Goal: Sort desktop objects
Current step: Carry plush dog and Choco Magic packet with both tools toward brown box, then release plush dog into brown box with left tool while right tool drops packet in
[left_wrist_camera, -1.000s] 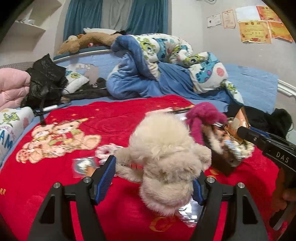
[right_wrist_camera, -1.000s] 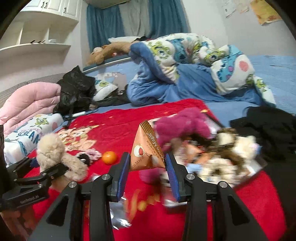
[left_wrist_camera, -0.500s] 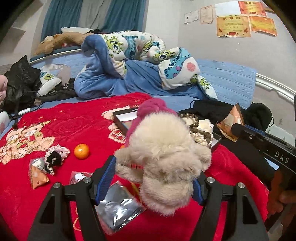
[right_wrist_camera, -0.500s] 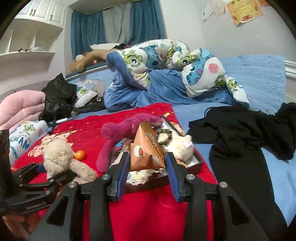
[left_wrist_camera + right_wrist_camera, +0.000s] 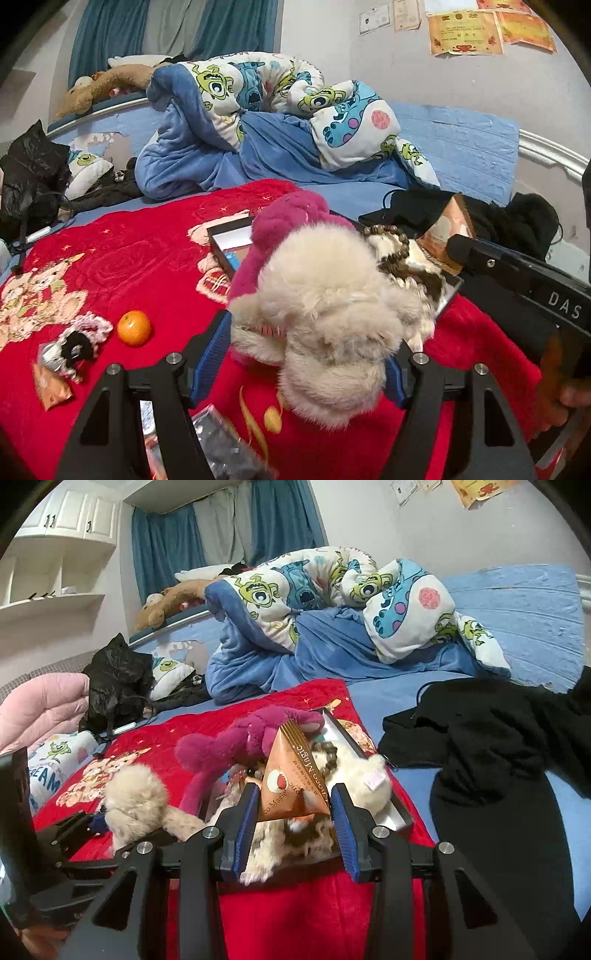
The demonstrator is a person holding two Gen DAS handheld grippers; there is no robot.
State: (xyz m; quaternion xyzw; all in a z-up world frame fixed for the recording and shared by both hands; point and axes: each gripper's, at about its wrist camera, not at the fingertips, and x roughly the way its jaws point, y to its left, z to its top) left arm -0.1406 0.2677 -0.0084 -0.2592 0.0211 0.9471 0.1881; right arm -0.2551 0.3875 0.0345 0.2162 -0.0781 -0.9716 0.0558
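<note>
Tool in each hand is carrying one item toward the tray on the bed.

Left tool (image 5: 306, 354) is pinching a fluffy cream plush toy (image 5: 328, 325) between its blue pads, hanging just short of the tray (image 5: 229, 232); right tool (image 5: 293, 812) is squeezing a glossy orange pyramid-shaped snack packet (image 5: 293, 779) above that same tray, at 12 o'clock from its fingers. Sorting looks partly done: the shallow dark-rimmed tray is already holding a magenta plush (image 5: 236, 742), a wooden bead bracelet (image 5: 391, 247) and another pale furry toy. Lying loose on the red fleece blanket (image 5: 147, 251), around 9 o'clock in the left view, are a smooth round orange (image 5: 134, 327), a frilly hair scrunchie (image 5: 79, 341) and crinkly foil packets.
</note>
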